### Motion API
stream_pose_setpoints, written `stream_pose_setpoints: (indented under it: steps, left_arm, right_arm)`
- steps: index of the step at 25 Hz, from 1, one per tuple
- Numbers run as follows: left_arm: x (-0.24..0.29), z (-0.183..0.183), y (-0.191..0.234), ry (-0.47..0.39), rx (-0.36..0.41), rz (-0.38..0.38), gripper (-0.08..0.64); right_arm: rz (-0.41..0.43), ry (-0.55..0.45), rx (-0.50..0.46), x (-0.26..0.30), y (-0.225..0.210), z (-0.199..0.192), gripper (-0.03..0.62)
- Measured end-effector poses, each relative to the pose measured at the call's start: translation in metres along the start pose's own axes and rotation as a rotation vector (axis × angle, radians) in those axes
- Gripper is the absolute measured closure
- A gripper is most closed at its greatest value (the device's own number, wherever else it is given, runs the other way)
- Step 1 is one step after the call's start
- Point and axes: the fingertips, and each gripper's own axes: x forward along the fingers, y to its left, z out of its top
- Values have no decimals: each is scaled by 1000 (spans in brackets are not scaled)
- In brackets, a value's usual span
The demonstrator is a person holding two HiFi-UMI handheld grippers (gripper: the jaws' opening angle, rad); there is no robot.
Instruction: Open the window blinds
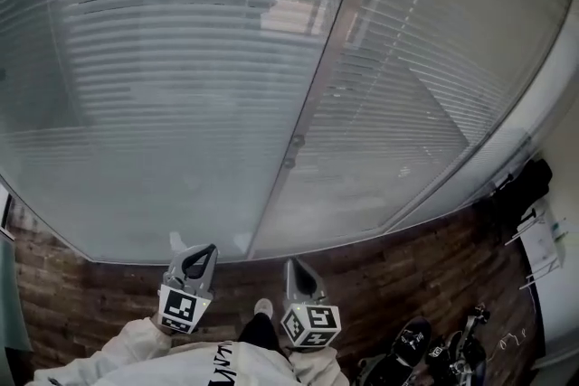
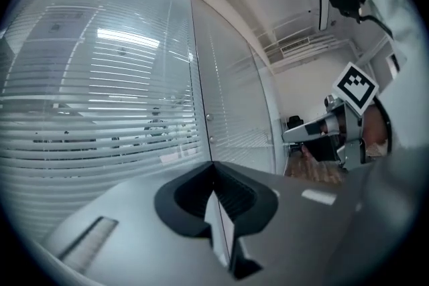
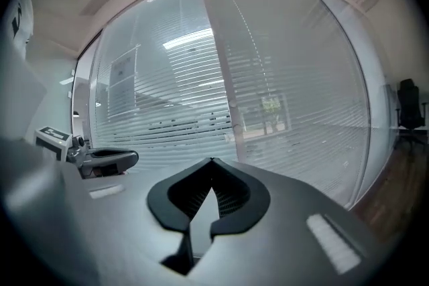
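Left gripper and right gripper, fingers together, empty; dark plank floor; slatted blinds ahead

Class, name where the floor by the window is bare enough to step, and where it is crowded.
Bare: wood floor left of the left gripper, and between the right gripper and the black gear. Crowded: that lower right corner.

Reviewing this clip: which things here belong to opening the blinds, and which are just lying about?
Job: white horizontal slatted blinds behind glass; small round knobs on the frame post, probably; left gripper; right gripper.
Lying about: black office chair; dark gear on the wooden floor.
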Motion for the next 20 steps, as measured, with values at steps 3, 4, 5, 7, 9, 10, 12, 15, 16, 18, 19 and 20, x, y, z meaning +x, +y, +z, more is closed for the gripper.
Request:
stream_pose_setpoints:
  steps: [3,4,5,7,9,10,12,15,16,18,19,20]
  left_arm:
    - [-30,-3,-2,-1,-13,-9,560]
    - [-38,-2,-2,-6,-17,-10,560]
    - [-46,-1,-1,-12,-19,-11,560]
    - [-58,0,2,-21,-20,-16,560]
    - [-70,-2,3,-22,-27,-24,560]
    - [-75,-4,2,-18,-32,-29,560]
    - [-84,-10,-2,-4,-44,-39,560]
    - [-90,-19,-10,16,-63,-55,560]
    - [-90,-20,-13,19,-67,-58,560]
    - [-88,-22,-20,23,-69,-66,560]
    - [-88,-22,-24,25,-67,-70,560]
    - [-86,-22,-26,27,-65,-73,560]
  right_arm:
    - [-14,11,-10,-22,23,-10,591]
    - [-18,10,-14,-29,30,-11,591]
    - [-24,7,-17,-34,37,-12,592]
    - [-37,-2,-22,-43,48,-12,592]
    - [-55,-14,-26,-52,56,-13,592]
    - [-70,-23,-27,-58,59,-14,592]
    - [-104,-49,-29,-70,61,-15,592]
    - [-138,-68,-22,-84,60,-19,592]
    - [-145,-68,-13,-88,58,-22,592]
    - [-157,-64,2,-96,53,-29,592]
    - [-162,-60,6,-100,50,-32,592]
    - [-165,-55,8,-102,48,-35,592]
